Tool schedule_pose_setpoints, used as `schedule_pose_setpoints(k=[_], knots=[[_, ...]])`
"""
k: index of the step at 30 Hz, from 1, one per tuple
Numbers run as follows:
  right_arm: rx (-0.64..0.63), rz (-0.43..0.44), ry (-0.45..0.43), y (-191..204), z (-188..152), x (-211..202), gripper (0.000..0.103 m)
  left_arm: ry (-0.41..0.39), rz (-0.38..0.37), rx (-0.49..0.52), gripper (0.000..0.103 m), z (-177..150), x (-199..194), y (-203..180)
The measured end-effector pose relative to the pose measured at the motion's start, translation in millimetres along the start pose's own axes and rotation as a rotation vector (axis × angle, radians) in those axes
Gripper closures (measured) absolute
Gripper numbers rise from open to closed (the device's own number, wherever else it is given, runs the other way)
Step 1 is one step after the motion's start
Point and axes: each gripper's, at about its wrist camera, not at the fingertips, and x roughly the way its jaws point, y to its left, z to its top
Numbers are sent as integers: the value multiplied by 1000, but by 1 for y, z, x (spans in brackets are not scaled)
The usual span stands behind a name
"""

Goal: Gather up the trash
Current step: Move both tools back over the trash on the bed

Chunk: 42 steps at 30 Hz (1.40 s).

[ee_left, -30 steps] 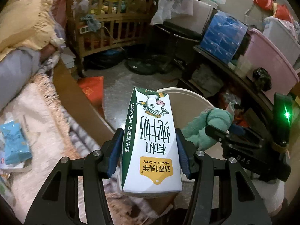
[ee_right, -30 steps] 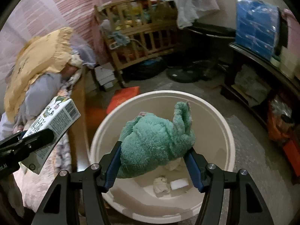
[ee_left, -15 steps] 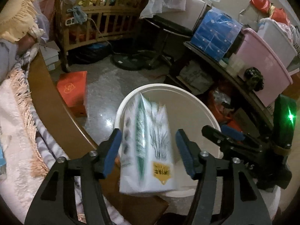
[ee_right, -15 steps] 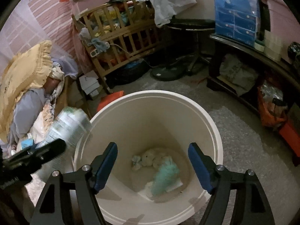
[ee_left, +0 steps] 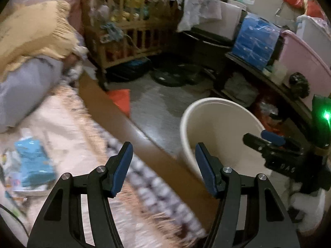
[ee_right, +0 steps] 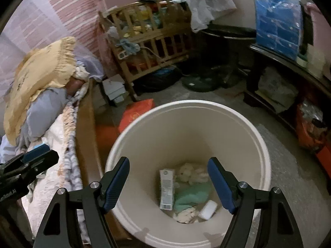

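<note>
Both jaws stand spread and empty, the right gripper (ee_right: pixel 168 179) above the round cream plastic bin (ee_right: pixel 262 153) holding the white milk carton (ee_right: pixel 166 188), so the left gripper (ee_left: pixel 162 163) must next reach the blue packet (ee_left: pixel 34 163) on the bed.

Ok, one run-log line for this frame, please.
left tool: open, empty, over bed edge | right tool: open, empty, over bin | in bin: milk carton, green cloth, tissues
</note>
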Motion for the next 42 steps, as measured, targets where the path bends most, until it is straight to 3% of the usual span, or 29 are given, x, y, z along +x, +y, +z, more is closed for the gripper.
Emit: schedule_pose_setpoints(k=[12, 30, 36, 42], knots=[[-161, 144, -18, 101, -9, -9, 25, -66, 161, -64, 42, -29, -61, 73], [-441, 392, 108, 286, -65, 21, 25, -43, 374, -351, 42, -129, -141, 227], [-530, 432, 164, 334, -83, 40, 25, -10, 406, -442, 42, -164, -151, 267], [-550, 443, 184, 352, -82, 56, 25, 16, 333, -562, 42, -179, -133, 288]])
